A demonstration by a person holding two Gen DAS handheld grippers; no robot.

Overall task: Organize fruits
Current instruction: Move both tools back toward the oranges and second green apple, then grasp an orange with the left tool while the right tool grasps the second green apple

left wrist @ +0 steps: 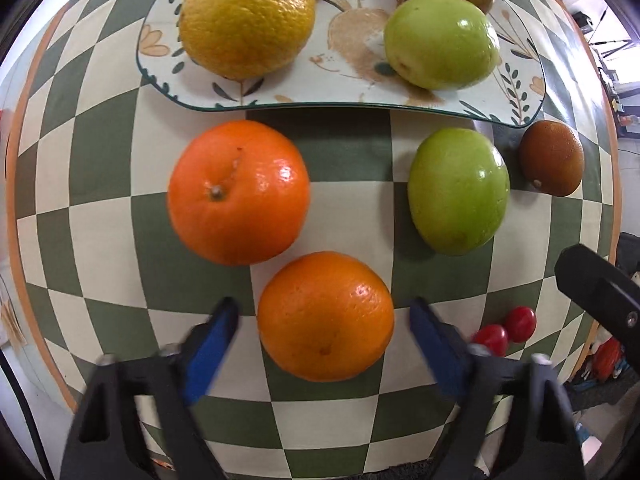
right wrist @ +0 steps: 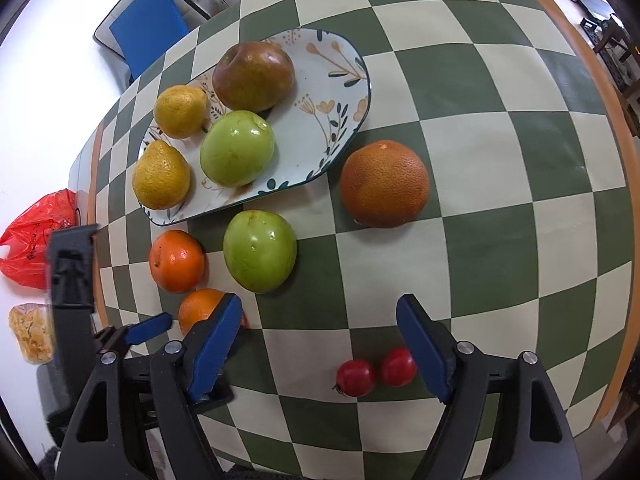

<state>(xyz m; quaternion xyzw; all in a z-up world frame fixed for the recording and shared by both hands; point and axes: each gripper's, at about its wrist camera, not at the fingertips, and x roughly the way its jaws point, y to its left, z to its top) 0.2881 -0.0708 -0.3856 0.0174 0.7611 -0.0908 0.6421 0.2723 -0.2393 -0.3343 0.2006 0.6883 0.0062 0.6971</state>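
Fruits (left wrist: pixel 248 20) partly fill the plate (left wrist: pixel 352 92); beside it on the tabletop (left wrist: pixel 348 208) we still have oranges (left wrist: pixel 326 316), a green apple (left wrist: pixel 458 190) and cherry tomatoes (right wrist: pixel 374 374). Left tongs (left wrist: pixel 324 320) straddle one orange, spread; right tongs (right wrist: pixel 320 344) spread, empty.

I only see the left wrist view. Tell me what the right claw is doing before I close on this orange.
Observer: The right claw is open and straddles two cherry tomatoes, which lie close to one of its fingers.
Operator: Report the free room on the plate.
Observer: The far end of the plate is bare, beyond the red-brown apple.
Operator: Check what lies off the table.
Observer: A red plastic bag lies past the edge of the checkered cloth, on the left side of the right wrist view.
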